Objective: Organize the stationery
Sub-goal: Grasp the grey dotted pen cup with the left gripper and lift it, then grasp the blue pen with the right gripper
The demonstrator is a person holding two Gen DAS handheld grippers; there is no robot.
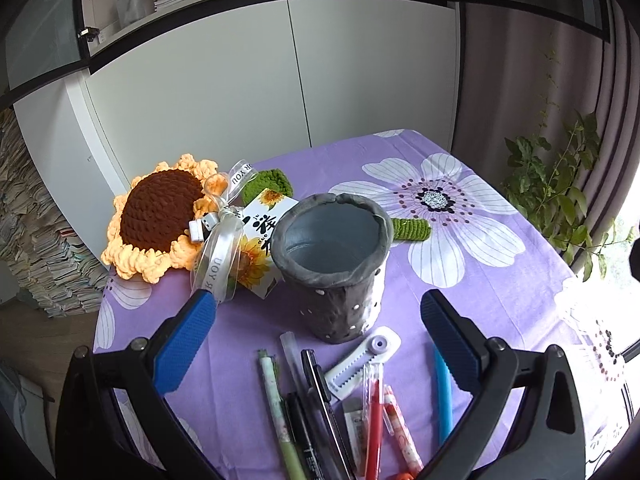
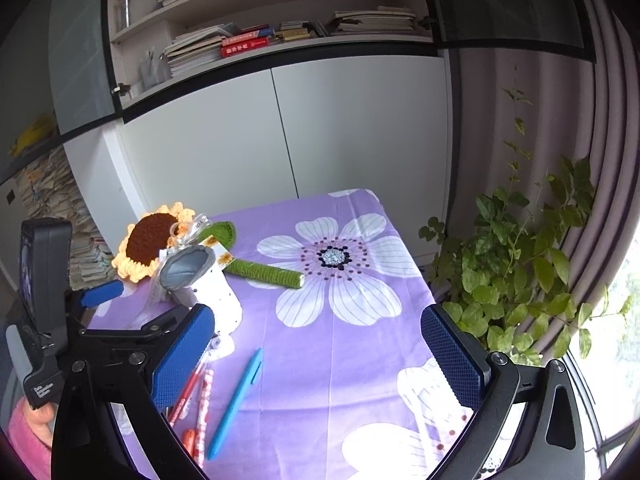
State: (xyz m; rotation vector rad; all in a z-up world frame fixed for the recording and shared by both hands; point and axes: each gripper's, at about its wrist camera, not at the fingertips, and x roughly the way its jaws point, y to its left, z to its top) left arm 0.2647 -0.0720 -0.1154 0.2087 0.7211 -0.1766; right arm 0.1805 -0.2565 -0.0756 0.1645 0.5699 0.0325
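Note:
A grey pen holder (image 1: 334,264) stands upright and empty on the purple flowered cloth (image 1: 500,292); it also shows in the right wrist view (image 2: 192,276). In front of it lie several pens: a green pen (image 1: 280,408), a black pen (image 1: 320,392), a red pen (image 1: 374,412), a patterned red-white pen (image 1: 402,428), a blue pen (image 1: 444,396) and a white correction tape (image 1: 366,360). My left gripper (image 1: 316,340) is open and empty above them. My right gripper (image 2: 320,356) is open and empty above the blue pen (image 2: 236,400).
A crochet sunflower (image 1: 160,216) with ribbon and card lies behind the holder, its green stem (image 2: 264,272) across the cloth. White cabinet doors (image 1: 280,72) stand behind the table. A leafy plant (image 2: 520,264) stands off the table's right edge.

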